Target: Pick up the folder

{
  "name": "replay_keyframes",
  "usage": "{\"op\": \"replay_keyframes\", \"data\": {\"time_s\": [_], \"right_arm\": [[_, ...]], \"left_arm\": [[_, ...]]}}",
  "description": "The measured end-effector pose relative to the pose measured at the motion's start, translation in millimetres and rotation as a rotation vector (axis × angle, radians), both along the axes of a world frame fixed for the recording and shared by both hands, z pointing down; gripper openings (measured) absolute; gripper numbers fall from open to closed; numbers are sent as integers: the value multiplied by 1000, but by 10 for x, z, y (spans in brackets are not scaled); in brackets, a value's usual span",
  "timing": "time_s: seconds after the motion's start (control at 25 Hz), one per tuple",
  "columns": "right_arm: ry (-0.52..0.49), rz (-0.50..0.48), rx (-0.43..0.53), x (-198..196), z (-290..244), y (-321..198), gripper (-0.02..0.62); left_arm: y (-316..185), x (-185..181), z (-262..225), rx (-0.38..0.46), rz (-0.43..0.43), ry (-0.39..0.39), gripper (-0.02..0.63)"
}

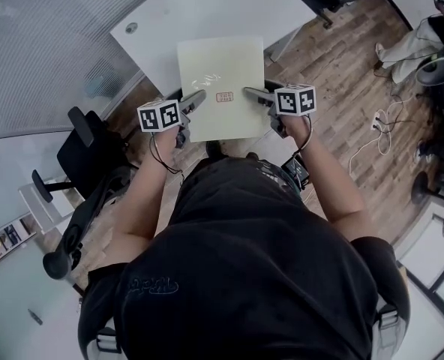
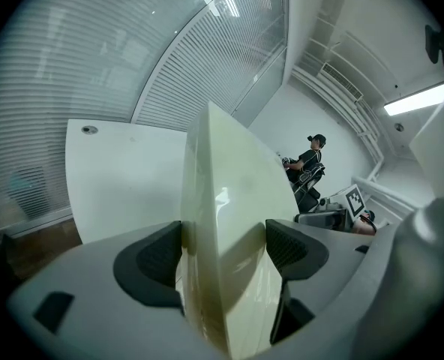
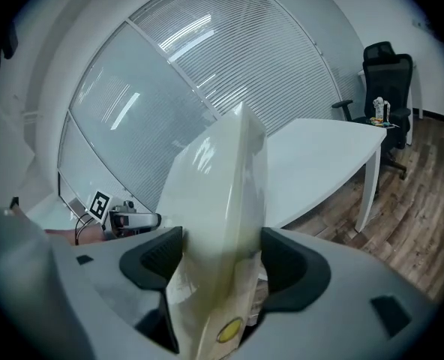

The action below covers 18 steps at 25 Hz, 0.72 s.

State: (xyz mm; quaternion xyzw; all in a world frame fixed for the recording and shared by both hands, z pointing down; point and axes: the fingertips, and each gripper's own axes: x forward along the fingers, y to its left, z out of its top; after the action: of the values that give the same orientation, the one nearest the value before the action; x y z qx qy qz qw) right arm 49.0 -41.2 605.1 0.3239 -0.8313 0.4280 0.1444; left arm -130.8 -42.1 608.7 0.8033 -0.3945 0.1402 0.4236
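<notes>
A pale cream folder (image 1: 220,81) with a small red stamp is held in the air in front of the person, over the near edge of the white table (image 1: 169,21). My left gripper (image 1: 198,96) is shut on the folder's left edge, and my right gripper (image 1: 250,92) is shut on its right edge. In the left gripper view the folder (image 2: 233,223) stands edge-on between the dark pads (image 2: 158,257). In the right gripper view the folder (image 3: 222,223) is likewise pinched between the pads (image 3: 289,265), with the other gripper beyond it.
A black office chair (image 1: 83,171) stands at the left beside the person. Wooden floor (image 1: 342,81) with white cables (image 1: 379,126) lies to the right. Another person (image 2: 308,163) is at the far wall, and a second black chair (image 3: 387,88) stands behind the table's far end.
</notes>
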Motion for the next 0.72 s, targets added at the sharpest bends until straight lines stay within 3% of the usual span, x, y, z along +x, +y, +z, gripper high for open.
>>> {"op": "replay_keyframes", "data": {"time_s": [0.36, 0.72], "right_arm": [[15, -49, -1, 515, 33, 372, 329], [10, -121, 13, 567, 42, 763, 329]], "left_arm": [[472, 474, -34, 5, -60, -13, 360], [959, 577, -53, 31, -108, -42, 360]]}}
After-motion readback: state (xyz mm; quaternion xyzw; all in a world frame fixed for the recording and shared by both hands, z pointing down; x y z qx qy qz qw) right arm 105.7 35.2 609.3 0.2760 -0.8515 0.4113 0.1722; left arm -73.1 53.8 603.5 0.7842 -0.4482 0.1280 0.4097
